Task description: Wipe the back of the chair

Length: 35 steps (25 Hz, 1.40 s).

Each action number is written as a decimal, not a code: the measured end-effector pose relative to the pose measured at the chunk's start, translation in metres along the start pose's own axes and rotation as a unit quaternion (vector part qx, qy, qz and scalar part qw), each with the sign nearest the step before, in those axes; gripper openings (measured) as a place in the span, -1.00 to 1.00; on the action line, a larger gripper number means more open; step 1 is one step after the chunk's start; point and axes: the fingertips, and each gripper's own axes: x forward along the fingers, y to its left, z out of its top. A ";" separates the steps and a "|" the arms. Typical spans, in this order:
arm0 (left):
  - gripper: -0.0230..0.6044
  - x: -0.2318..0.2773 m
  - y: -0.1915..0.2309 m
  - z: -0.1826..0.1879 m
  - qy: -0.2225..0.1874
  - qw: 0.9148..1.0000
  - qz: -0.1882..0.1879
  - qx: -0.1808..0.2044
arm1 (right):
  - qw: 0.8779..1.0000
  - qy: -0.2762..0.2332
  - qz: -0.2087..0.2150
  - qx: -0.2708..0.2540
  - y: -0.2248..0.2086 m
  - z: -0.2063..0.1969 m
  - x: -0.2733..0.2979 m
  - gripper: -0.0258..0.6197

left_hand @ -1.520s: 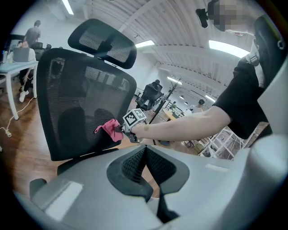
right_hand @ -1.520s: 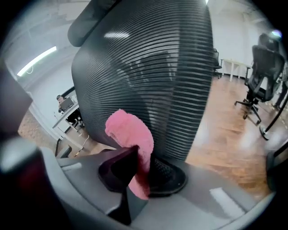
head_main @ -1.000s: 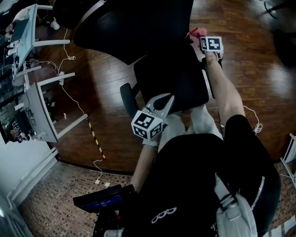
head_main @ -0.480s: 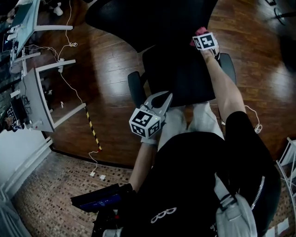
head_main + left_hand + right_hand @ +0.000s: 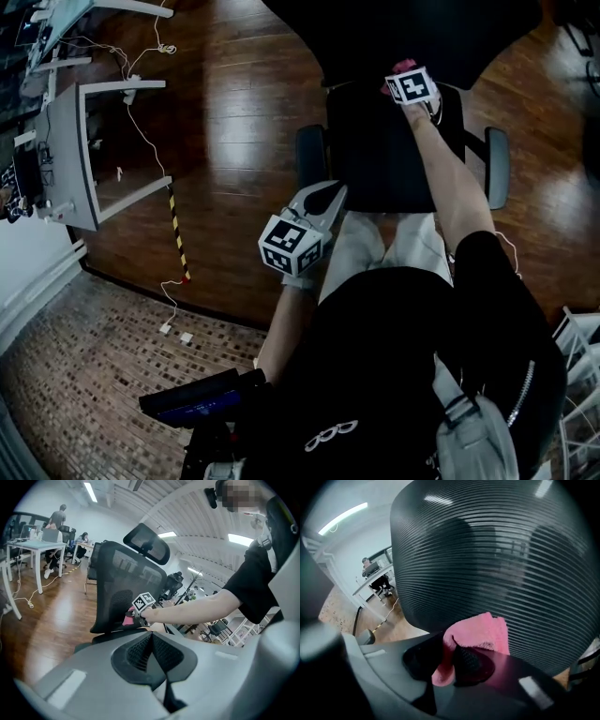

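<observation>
Mesh chair back (image 5: pixel 487 550) stands upright, directly ahead of my right hand-held gripper (image 5: pixel 451 662). The gripper's jaws are clamped on a folded pink cloth (image 5: pixel 480 631), whose free fold projects forward so that fabric, not jaw, meets the mesh. I cannot confirm actual contact. Position: low on the back, just above the seat (image 5: pixel 375 169). My left hand-held gripper (image 5: pixel 152 649) is closed with nothing in it, held near the seat's front edge, probably to keep clear.
</observation>
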 end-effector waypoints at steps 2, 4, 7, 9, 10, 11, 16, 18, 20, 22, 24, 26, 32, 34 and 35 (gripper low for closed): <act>-0.96 -0.009 0.011 -0.002 -0.004 1.000 0.003 -0.006 | 1.000 -0.006 0.017 -0.010 0.025 0.010 0.008 -0.78; -0.96 -0.014 0.019 -0.005 -0.006 1.000 0.004 -0.011 | 0.999 -0.013 0.039 -0.035 0.053 0.023 0.015 -0.78; -0.96 -0.017 0.024 -0.006 -0.013 1.000 0.007 -0.020 | 0.995 -0.007 0.054 -0.084 0.086 0.038 0.023 -0.78; -0.96 -0.023 0.028 -0.007 -0.017 0.999 0.010 -0.026 | 0.993 -0.005 0.061 -0.102 0.105 0.044 0.028 -0.78; -0.96 -0.026 0.033 -0.009 -0.018 0.999 0.012 -0.028 | 0.992 -0.008 0.067 -0.107 0.116 0.047 0.031 -0.78; -0.96 -0.029 0.039 -0.011 -0.018 0.999 0.014 -0.030 | 0.991 -0.012 0.075 -0.113 0.128 0.051 0.036 -0.78; -0.96 -0.032 0.049 -0.016 -0.016 0.999 0.022 -0.041 | 0.972 -0.021 0.165 -0.165 0.195 0.055 0.050 -0.78; -0.96 -0.031 0.045 -0.016 -0.016 0.999 0.024 -0.042 | 0.963 -0.003 0.201 -0.180 0.212 0.041 0.052 -0.78; -0.96 -0.029 0.040 -0.016 -0.016 0.999 0.024 -0.041 | 0.962 0.017 0.205 -0.179 0.211 0.026 0.054 -0.78; -0.96 -0.026 0.038 -0.016 -0.014 0.999 0.024 -0.042 | 0.969 0.024 0.188 -0.157 0.198 0.022 0.057 -0.78; -0.96 -0.020 0.037 -0.017 -0.010 0.999 0.023 -0.042 | 0.976 0.025 0.172 -0.133 0.180 0.020 0.059 -0.78; -0.96 -0.014 0.032 -0.017 -0.005 0.999 0.020 -0.041 | 0.982 0.028 0.150 -0.111 0.156 0.015 0.060 -0.78; -0.96 0.009 0.016 -0.015 0.011 0.999 0.008 -0.030 | 0.995 0.029 0.099 -0.008 0.068 -0.006 0.050 -0.77; -0.96 0.018 0.006 -0.010 0.014 1.000 0.003 -0.025 | 0.996 0.036 0.080 0.010 0.037 -0.016 0.040 -0.77; -0.96 0.023 0.001 -0.007 0.016 1.000 -0.001 -0.022 | 0.997 0.038 0.070 0.021 0.021 -0.023 0.035 -0.77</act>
